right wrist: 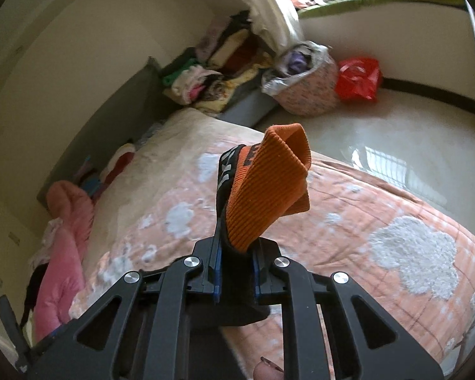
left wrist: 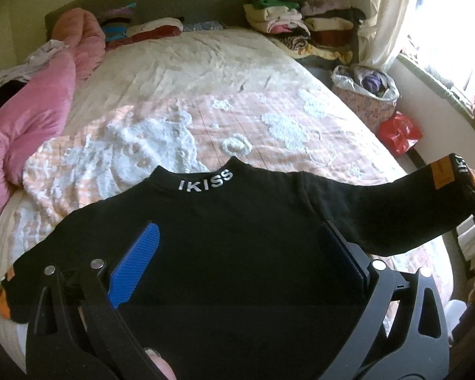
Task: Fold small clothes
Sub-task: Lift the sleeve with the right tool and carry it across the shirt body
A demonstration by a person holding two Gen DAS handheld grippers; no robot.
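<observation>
Black top [left wrist: 237,221] – collar reads "IKISS"; right gripper [right wrist: 236,272] pinches its orange cuff [right wrist: 269,186]

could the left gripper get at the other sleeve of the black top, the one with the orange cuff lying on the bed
Probably yes. The left gripper hangs open over the black top, and the flat sleeve lies uncovered just beside it on the bed, with nothing between.
</observation>
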